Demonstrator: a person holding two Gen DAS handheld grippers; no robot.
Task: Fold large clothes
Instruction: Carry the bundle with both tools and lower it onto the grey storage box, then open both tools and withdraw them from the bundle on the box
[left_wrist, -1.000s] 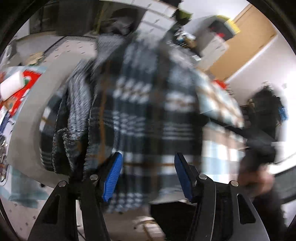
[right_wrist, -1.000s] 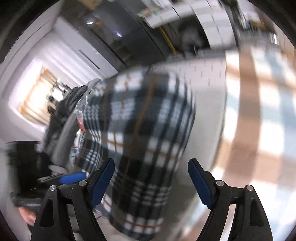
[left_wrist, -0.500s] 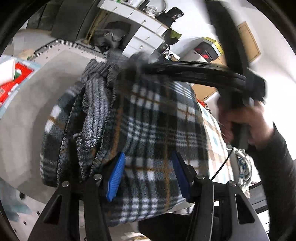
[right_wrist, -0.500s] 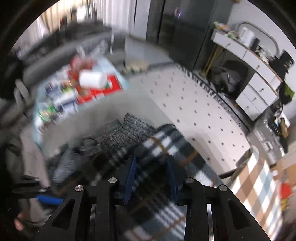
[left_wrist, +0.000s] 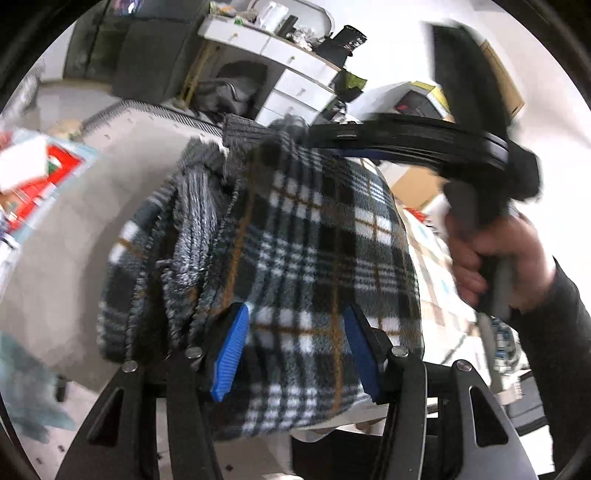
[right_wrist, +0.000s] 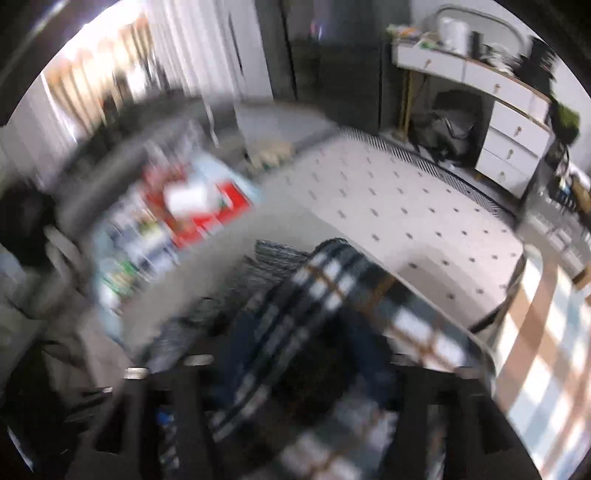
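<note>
A folded plaid fleece garment with a grey ribbed lining hangs over the grey table. My left gripper is shut on its lower edge, and both blue pads press into the cloth. In the left wrist view my right gripper reaches in from the right to the garment's top fold, carried by a hand. The right wrist view is blurred. There the right gripper has its jaws opening, with a band of plaid garment between them and a dark gap beside the cloth.
Red and white packaging clutters the table's left side. White drawers stand at the back beyond a dotted floor. A checked cloth covers a surface at the right.
The right gripper swung from beside the garment to its top fold, narrowed on the plaid cloth, then widened again. The left gripper kept its hold and rose a little with the garment.
</note>
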